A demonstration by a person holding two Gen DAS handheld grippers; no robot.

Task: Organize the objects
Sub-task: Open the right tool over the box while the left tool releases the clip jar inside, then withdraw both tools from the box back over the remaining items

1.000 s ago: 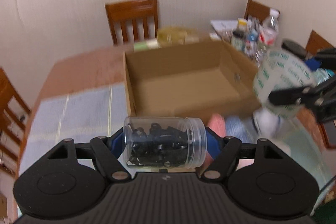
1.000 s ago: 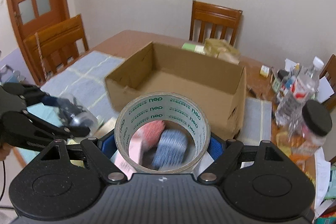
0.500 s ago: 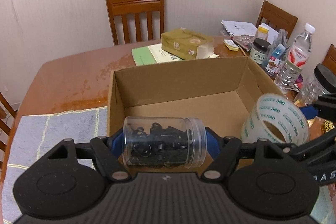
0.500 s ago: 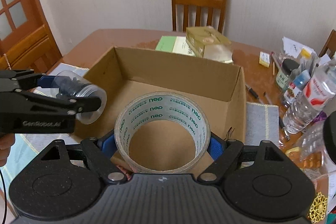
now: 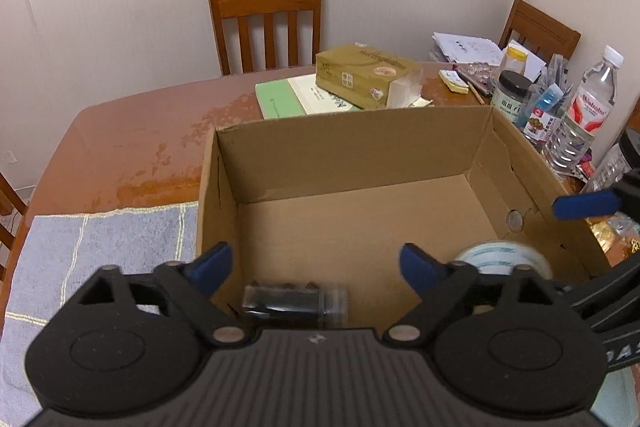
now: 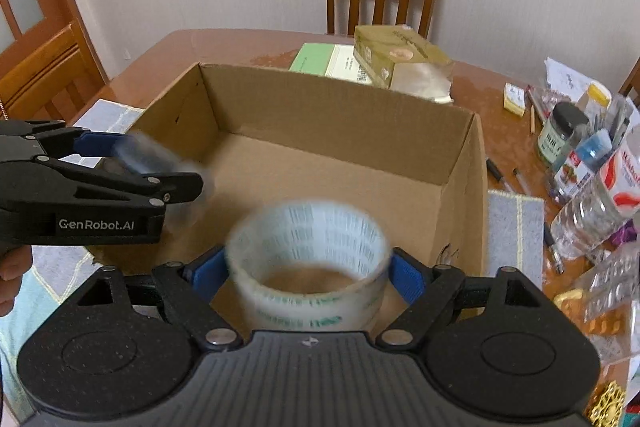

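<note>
Jar [image 5: 294, 301] loose below open left claw [image 5: 316, 265].

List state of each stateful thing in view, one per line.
Left gripper: jaws just opened, clear plastic jar of black clips released, blurred, dropping.
Right gripper: jaws just opened, roll of clear tape loose between them, blurred.
Brown cardboard box: open-topped.
Clear water bottle: capped, upright.
</note>
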